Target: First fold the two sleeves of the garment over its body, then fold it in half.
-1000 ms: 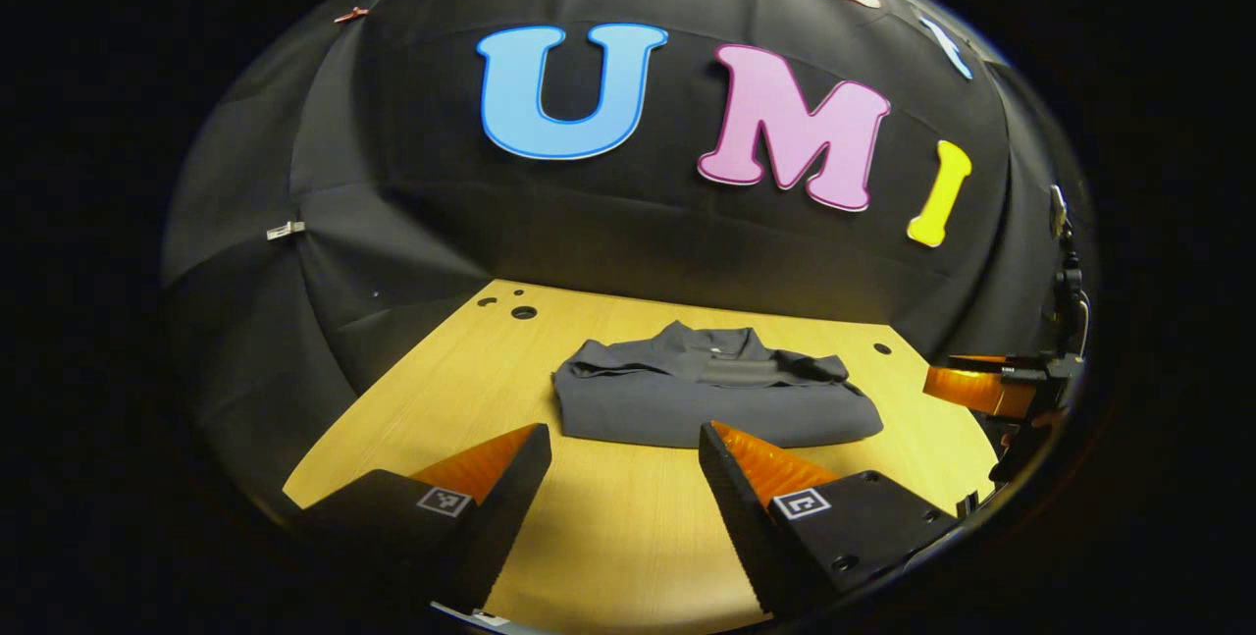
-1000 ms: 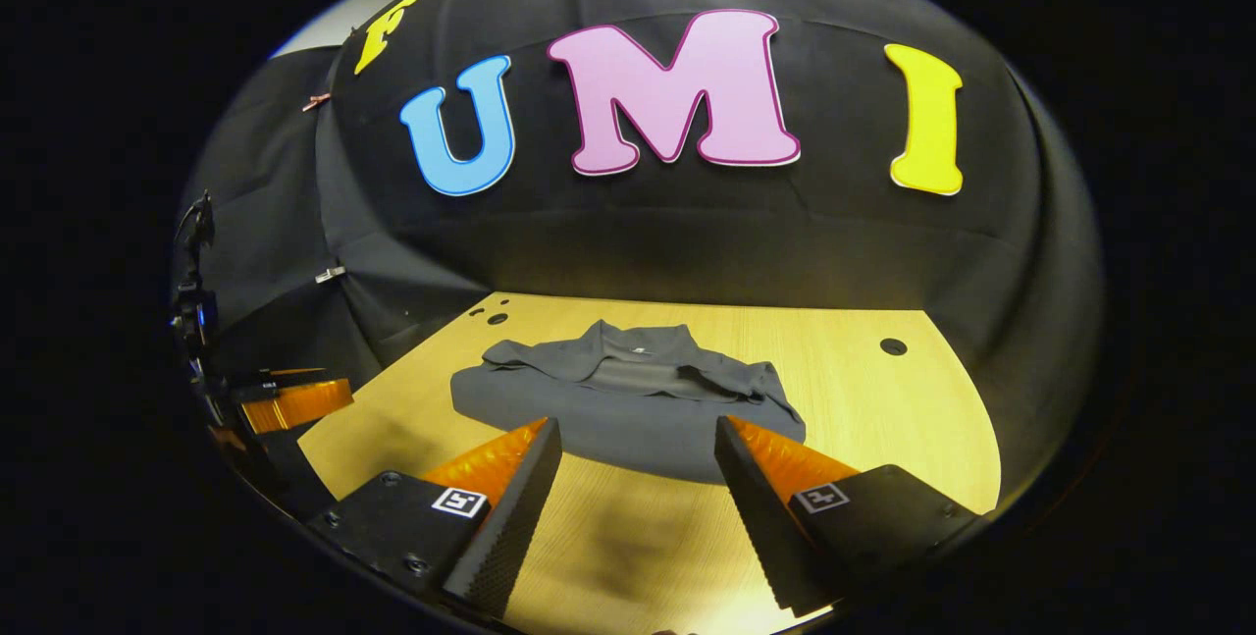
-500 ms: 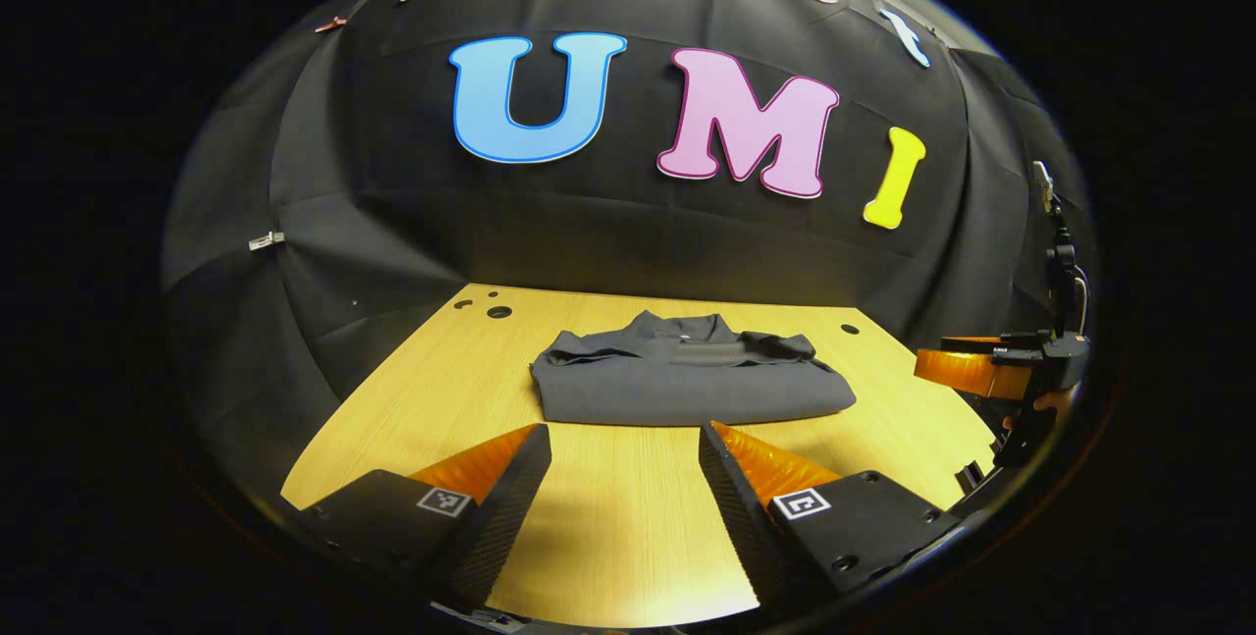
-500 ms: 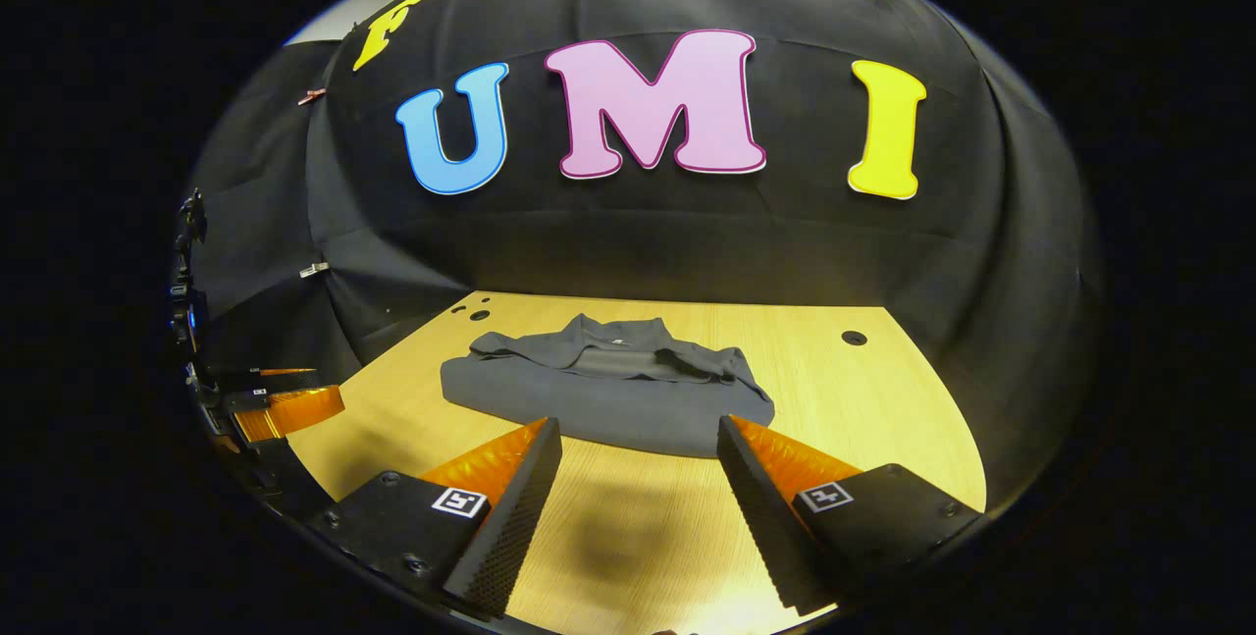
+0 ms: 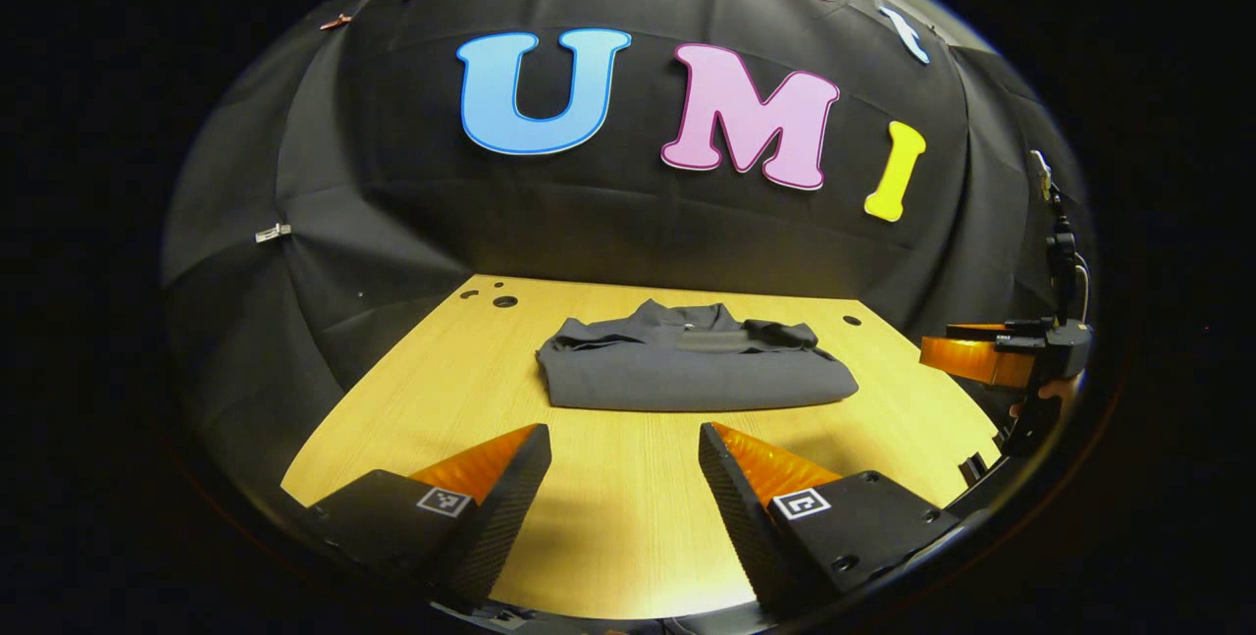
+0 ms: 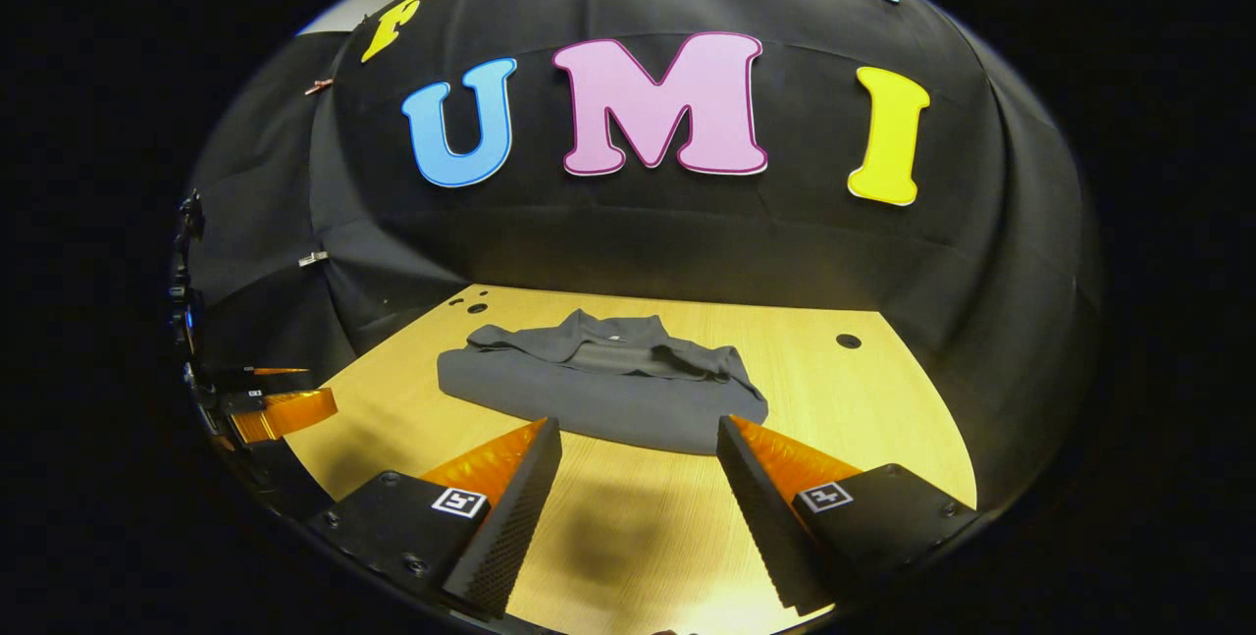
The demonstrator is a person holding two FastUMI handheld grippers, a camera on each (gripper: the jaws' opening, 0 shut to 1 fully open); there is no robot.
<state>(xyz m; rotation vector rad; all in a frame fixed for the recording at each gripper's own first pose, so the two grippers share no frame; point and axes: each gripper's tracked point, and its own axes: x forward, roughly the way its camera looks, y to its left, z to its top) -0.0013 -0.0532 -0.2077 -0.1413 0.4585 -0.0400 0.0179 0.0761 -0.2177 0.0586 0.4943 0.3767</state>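
1. The shirt (image 5: 692, 375) lies folded in a flat bundle on the wooden table (image 5: 628, 517), near the far side, with its collar toward the back wall.
2. The left gripper (image 5: 625, 444) is held low over the near part of the table. Its two fingers are spread wide with nothing between them.
3. The right gripper (image 6: 638, 439) is held the same way, fingers spread wide and bare. The shirt (image 6: 608, 390) sits just past its tips and is not touched.
4. The left gripper view shows the other gripper far off at its right edge (image 5: 991, 360), with a bit of a hand (image 5: 1055, 390) behind it.
5. The right gripper view shows the other gripper at its left edge (image 6: 280, 409).
6. A second ago the shirt looked closer to both cameras, just behind the fingertips. Now more bare table shows in front of it. Both grippers have pulled back a little.
7. The table (image 6: 883, 419) is light wood with a few small round holes (image 5: 504, 301). Black cloth (image 5: 392, 223) hangs behind it and at the sides.
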